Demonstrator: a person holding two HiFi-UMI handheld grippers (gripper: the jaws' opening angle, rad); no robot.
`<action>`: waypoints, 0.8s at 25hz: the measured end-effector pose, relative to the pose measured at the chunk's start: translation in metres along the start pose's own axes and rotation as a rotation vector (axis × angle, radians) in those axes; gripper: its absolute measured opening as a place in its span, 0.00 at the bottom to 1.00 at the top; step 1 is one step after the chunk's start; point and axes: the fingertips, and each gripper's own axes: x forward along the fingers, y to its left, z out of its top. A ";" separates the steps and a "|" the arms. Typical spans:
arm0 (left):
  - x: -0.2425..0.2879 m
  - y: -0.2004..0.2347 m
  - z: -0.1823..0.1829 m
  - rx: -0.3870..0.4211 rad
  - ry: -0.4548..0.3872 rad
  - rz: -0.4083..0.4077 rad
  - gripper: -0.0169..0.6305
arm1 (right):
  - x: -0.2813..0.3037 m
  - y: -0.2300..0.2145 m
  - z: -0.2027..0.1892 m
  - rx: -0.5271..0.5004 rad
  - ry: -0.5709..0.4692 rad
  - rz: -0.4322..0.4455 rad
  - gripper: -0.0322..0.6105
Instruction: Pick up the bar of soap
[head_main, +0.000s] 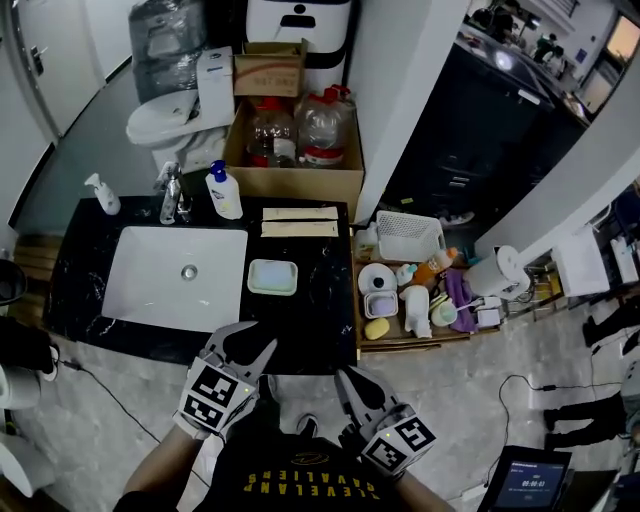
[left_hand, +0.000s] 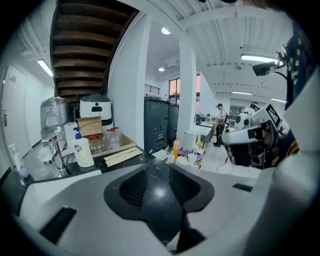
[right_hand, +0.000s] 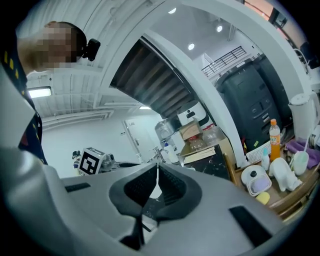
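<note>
White sink (head_main: 140, 292) set in black counter (head_main: 318, 322); pump bottle (head_main: 224, 192) behind; white basket (head_main: 408, 237) right.

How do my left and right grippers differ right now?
The left gripper has its jaws apart; the right gripper has its jaws together. The left gripper is nearer the soap dish; the right gripper hangs farther back. Both are empty.
</note>
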 end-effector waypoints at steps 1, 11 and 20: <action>0.005 0.009 0.000 0.010 0.011 -0.008 0.22 | 0.010 -0.002 0.002 0.000 0.003 -0.004 0.08; 0.074 0.084 -0.015 0.258 0.216 -0.104 0.35 | 0.086 -0.016 0.010 0.029 0.023 -0.062 0.08; 0.141 0.115 -0.063 0.342 0.483 -0.231 0.47 | 0.107 -0.032 0.009 0.064 0.015 -0.164 0.08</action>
